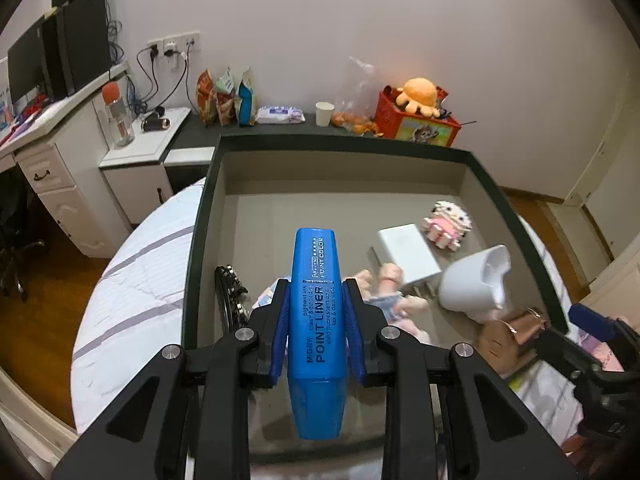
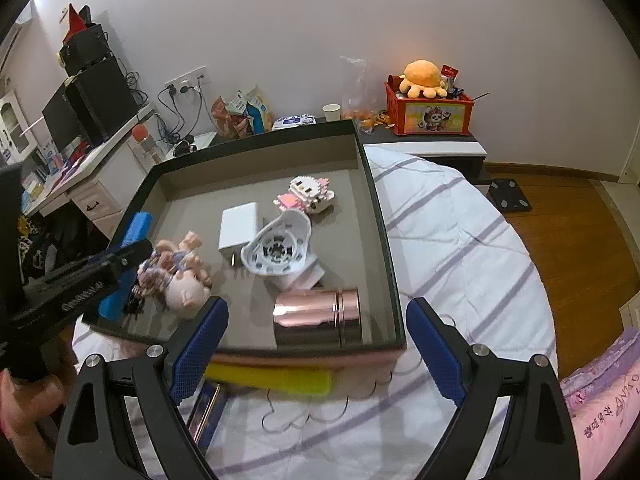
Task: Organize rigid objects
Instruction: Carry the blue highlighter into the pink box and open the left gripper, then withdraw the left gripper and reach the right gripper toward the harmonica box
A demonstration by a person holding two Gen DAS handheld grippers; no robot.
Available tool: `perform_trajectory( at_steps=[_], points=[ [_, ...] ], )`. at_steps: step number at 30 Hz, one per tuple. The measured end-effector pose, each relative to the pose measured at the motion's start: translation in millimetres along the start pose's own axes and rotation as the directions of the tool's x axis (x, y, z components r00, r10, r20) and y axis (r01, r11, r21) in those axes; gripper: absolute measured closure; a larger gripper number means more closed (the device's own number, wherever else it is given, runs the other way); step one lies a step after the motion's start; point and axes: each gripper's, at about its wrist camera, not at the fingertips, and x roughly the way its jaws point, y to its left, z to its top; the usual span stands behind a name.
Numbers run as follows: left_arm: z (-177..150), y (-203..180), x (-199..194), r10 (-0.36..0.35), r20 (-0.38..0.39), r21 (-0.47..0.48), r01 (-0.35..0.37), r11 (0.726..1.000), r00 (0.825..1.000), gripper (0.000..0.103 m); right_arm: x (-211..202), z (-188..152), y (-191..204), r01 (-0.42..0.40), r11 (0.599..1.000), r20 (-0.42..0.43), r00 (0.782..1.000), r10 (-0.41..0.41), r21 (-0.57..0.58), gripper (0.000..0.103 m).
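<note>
My left gripper (image 1: 316, 292) is shut on a blue Point Liner highlighter (image 1: 316, 312), held above the near left part of a dark-rimmed box (image 1: 200, 216) on the bed. It shows at the left of the right wrist view (image 2: 132, 256). In the box lie a white charger (image 2: 238, 226), a white plastic housing (image 2: 280, 248), a pink block figure (image 2: 306, 196), a plush doll (image 2: 176, 276), a rose-gold metal cylinder (image 2: 318, 314) and a black hair clip (image 1: 230, 292). My right gripper (image 2: 316, 320) is open and empty, just in front of the box's near edge.
A yellow flat object (image 2: 272, 378) and a dark blue tin (image 2: 206, 410) lie on the striped bedsheet below the right gripper. Behind the box a dark shelf holds snack bags (image 1: 224, 98), a paper cup (image 1: 324, 114) and a red toy crate (image 2: 430, 114). A desk stands at left.
</note>
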Motion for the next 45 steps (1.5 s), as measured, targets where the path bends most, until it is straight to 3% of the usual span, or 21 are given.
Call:
perform_trajectory(
  at_steps=[6,8,9,10,13,28,45],
  points=[
    [-2,5,15,0.023,-0.034,-0.016,-0.024,1.000,0.999,0.072,9,4,-4,0.007,1.000,-0.011,1.000,-0.006,0.011,0.011],
    [-2,5,12,0.053,-0.023,-0.014,-0.053,0.998,0.998,0.047,9,3,-5,0.007,1.000,-0.014,1.000,-0.007,0.016,0.011],
    [-3,6,9,0.059,-0.014,-0.018,-0.059,0.998,0.998,0.027,8,2,-4,0.009,1.000,-0.014,1.000,-0.009,0.016,0.011],
    [-3,6,3,0.013,0.008,-0.024,-0.013,1.000,1.000,0.020,7,2,-4,0.010,1.000,-0.014,1.000,-0.010,0.016,0.011],
    [-5,1,-15,0.038,0.058,-0.019,-0.037,0.999,0.998,0.004,0,-1,-5,0.014,1.000,-0.007,1.000,-0.014,0.015,0.011],
    [-36,2,-102,0.045,0.164,-0.042,-0.038,0.998,0.985,0.000,-51,-24,-1,0.018,1.000,0.053,0.998,-0.019,0.014,0.011],
    [-114,21,-131,0.073,0.081,-0.112,-0.063,0.992,0.994,0.000,-78,-69,1,0.011,1.000,0.029,1.000,-0.011,0.011,0.011]
  ],
)
